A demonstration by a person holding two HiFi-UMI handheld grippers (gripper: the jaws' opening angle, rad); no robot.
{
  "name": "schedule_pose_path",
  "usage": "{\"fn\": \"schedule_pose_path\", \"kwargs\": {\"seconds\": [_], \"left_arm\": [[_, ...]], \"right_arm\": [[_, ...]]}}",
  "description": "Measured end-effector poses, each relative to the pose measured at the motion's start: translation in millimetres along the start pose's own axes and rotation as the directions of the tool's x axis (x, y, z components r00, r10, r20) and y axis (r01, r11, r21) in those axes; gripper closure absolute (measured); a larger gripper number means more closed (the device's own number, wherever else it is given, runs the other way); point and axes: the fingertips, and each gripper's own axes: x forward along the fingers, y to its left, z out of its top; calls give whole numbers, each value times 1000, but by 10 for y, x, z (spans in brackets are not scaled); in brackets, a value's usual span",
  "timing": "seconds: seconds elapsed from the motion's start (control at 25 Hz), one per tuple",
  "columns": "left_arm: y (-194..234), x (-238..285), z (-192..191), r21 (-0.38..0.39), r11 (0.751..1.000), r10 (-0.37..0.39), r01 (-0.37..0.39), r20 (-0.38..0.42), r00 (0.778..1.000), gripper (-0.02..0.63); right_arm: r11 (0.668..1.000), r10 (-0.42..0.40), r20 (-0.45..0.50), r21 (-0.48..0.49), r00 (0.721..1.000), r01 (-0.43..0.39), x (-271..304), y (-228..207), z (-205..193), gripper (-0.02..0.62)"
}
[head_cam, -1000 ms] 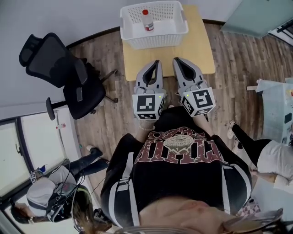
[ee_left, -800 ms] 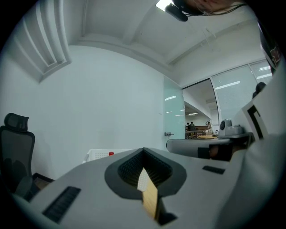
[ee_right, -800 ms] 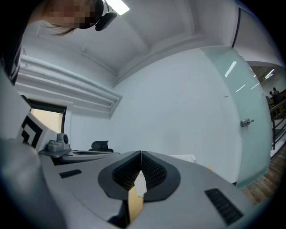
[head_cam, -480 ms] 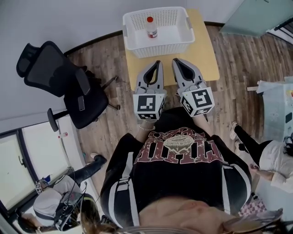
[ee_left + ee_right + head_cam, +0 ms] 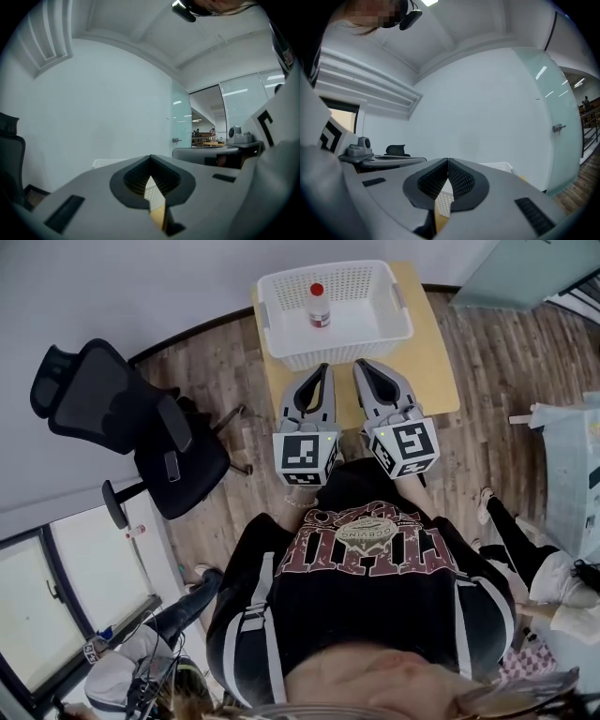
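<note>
The left gripper (image 5: 323, 369) and right gripper (image 5: 360, 364) hang over the near edge of the worktop (image 5: 441, 381), just short of the white basket (image 5: 281, 338). Both pairs of jaws are pressed together on nothing. The red-capped bottle (image 5: 319, 306) stands in the basket, seemingly upright, untouched and apart from both

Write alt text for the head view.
From above: a person holds the left gripper and right gripper side by side, jaws shut and empty, over the near edge of a small table. Beyond them a white basket holds a red-capped bottle; a black chair stands on the left.
</note>
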Motion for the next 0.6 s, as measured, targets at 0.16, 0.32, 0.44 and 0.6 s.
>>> {"fn": "schedule_pose_path", "kwargs": {"seconds": [0.16, 0.32, 0.44, 0.6], "left_arm": [[27, 45, -12, -2, 1000, -1, 1, -2, 1000, 560], [74, 61, -28, -6, 1000, 4, -4, -8, 1000, 560], [103, 81, -23, -8, 1000, 13, -14, -8, 1000, 560], [119, 164, -24, -8, 999, 31, -32, -9, 999, 560]], "right_arm": [[1000, -3, -4, 1, 1000, 3, 35, -20, -20, 578], [1000, 1, -14, -1, 1000, -1, 87, -10, -34, 578], [1000, 9, -17, -4, 1000, -9, 128, -24, -28, 578], [1000, 26, -23, 0, 999, -26, 195, -94, -32, 578]]}}
